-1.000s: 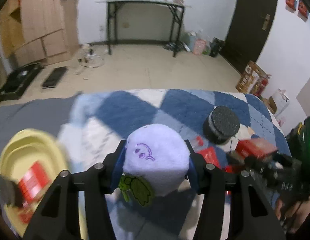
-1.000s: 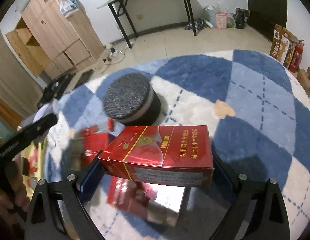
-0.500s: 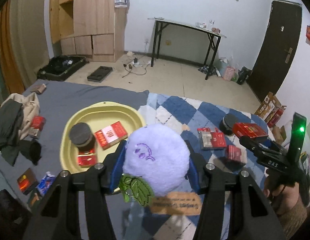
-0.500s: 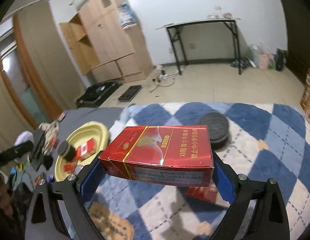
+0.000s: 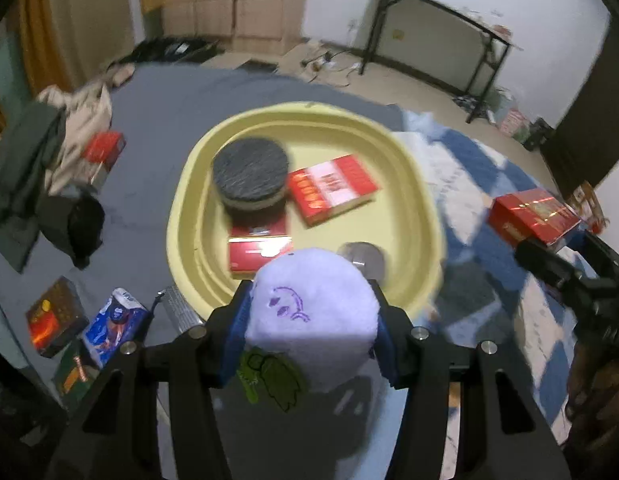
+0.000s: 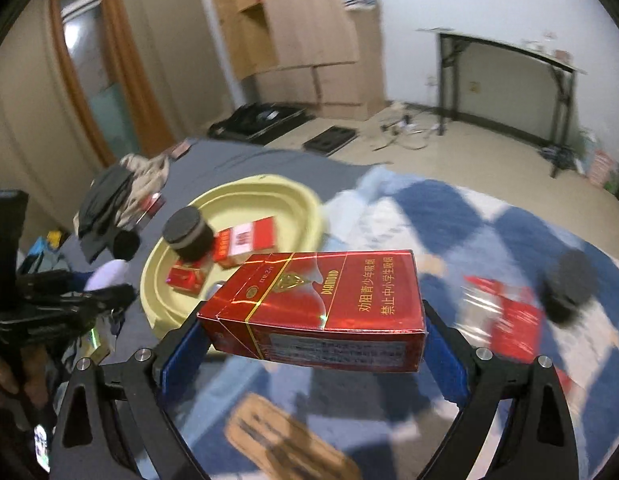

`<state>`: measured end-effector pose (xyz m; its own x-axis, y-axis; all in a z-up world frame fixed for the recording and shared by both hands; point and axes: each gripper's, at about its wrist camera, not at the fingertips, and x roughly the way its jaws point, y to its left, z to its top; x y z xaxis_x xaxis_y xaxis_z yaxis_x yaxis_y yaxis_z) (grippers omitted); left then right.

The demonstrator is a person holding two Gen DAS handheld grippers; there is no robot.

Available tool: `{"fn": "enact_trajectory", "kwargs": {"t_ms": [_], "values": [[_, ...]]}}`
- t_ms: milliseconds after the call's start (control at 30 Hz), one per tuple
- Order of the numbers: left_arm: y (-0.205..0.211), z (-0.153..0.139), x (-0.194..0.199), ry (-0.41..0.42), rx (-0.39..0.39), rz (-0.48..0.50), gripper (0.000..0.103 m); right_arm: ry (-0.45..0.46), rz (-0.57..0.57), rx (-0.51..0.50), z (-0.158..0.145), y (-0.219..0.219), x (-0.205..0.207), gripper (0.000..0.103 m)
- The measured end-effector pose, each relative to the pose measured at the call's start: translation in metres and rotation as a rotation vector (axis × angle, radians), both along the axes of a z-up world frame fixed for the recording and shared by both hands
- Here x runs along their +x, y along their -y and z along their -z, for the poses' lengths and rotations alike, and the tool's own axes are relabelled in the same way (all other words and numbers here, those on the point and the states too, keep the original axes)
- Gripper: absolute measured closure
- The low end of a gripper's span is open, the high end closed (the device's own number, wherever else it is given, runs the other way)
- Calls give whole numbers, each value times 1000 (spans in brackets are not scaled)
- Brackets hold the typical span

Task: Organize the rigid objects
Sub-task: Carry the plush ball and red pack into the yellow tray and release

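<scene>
Fingers (image 6: 445, 356) clamped around red box (image 6: 317, 308)

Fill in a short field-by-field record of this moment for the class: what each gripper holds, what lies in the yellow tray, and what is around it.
left gripper: shut on purple plush toy
right gripper: shut on red carton, held by its ends
yellow tray: on grey sheet, beside blue checked rug
tray contents: dark round puck, red-and-white pack, small red pack
left on rug: blurred red packs and a dark round object
beside tray: heap of clothes
</scene>
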<state>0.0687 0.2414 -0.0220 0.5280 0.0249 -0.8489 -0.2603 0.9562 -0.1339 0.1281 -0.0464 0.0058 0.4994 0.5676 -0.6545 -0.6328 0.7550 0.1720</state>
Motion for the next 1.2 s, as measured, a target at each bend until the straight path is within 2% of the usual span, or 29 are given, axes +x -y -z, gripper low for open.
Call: {"fn": "enact_trajectory", "kwargs": {"t_ms": [133,200,267,367,533,600,700,733,767,800,867,967,1100,1200], "values": [[-29,27,4,12,-64,-64,47,-51,-66,-47,22,-67,36,7],[-36,41,8,-10,-124,-68,47,-47,-83,-57,24,-93,46,7],[-40,49,8,-8,-146,-72,47,-27,-86,-91,32,-117,65,7],[-40,49,10,30,-144,-53,47,-16,-95,-128,43,-142,85,7],[-45,61,18,36,-178,-69,47,-50,-106,-189,73,-177,108,7],[-44,61,18,40,-174,-68,47,-55,-105,-184,80,-181,112,7],[-46,58,17,40,-191,-82,40,-68,-111,-172,85,-186,115,7],[-47,57,16,41,-209,-86,35,-73,-116,-163,84,-184,115,6],[-47,53,14,50,-232,-91,25,-74,-119,-150,82,-182,115,6],[-49,49,15,53,-237,-94,22,-72,-117,-141,79,-177,110,5],[-45,38,11,72,-221,-90,7,-82,-95,-107,69,-161,103,2],[-30,13,2,118,-202,-46,0,-94,-54,-34,51,-124,93,0],[-10,-18,-11,146,-172,-63,0,-50,-19,10,23,-73,72,0],[9,-43,-26,229,-263,-116,0,-33,27,36,5,-25,53,0]]}}
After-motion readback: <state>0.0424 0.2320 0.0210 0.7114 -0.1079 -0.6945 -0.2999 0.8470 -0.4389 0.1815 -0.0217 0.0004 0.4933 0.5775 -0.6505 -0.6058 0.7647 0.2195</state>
